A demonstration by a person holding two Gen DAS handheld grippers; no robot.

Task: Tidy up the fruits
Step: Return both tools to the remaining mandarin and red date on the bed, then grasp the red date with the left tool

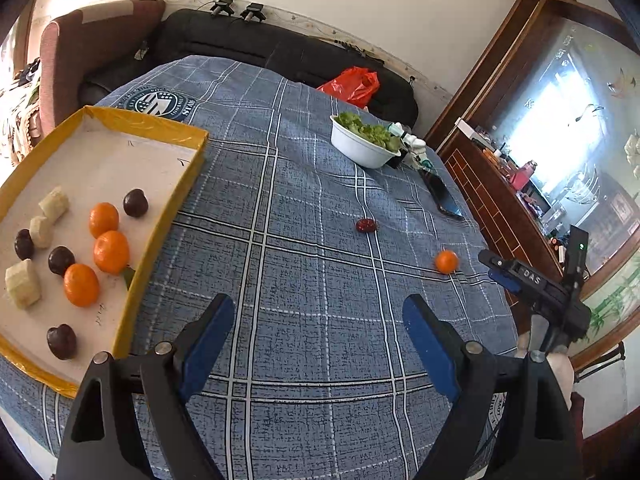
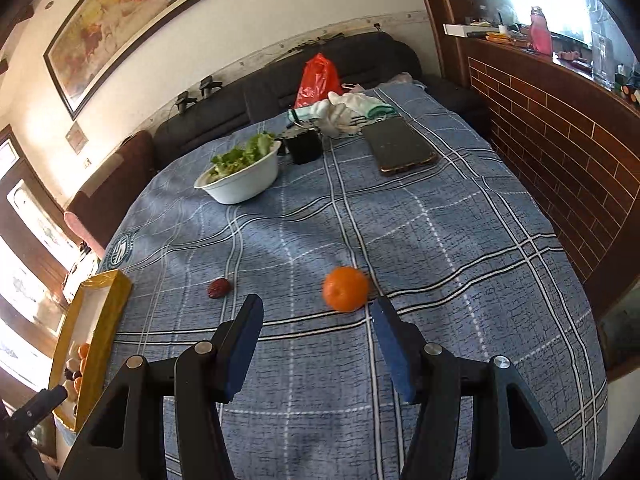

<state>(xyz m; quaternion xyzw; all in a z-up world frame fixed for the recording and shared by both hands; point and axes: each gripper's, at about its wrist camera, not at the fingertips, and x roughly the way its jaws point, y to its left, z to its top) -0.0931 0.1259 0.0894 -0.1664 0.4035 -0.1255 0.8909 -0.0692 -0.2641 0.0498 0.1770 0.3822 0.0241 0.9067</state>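
Note:
A yellow-rimmed tray (image 1: 182, 196) at the left holds three oranges (image 1: 111, 251), several dark plums (image 1: 135, 203) and several pale banana pieces (image 1: 54, 203). Loose on the blue plaid cloth lie a small red fruit (image 1: 366, 225) (image 2: 218, 288) and one orange (image 1: 446, 261) (image 2: 345, 289). My left gripper (image 1: 318, 312) is open above bare cloth, right of the tray. My right gripper (image 2: 316, 314) (image 1: 504, 270) is open and empty. The loose orange lies just beyond its right fingertip. The tray (image 2: 108, 300) appears at the left edge of the right wrist view.
A white bowl of lettuce (image 1: 366, 142) (image 2: 244, 174), a phone (image 2: 402, 146) (image 1: 442, 196), white gloves (image 2: 348, 114) and a small black cup (image 2: 306, 145) sit at the table's far side. A red bag (image 1: 352, 84) lies on the dark sofa behind. A brick-patterned counter (image 2: 560, 140) borders the right.

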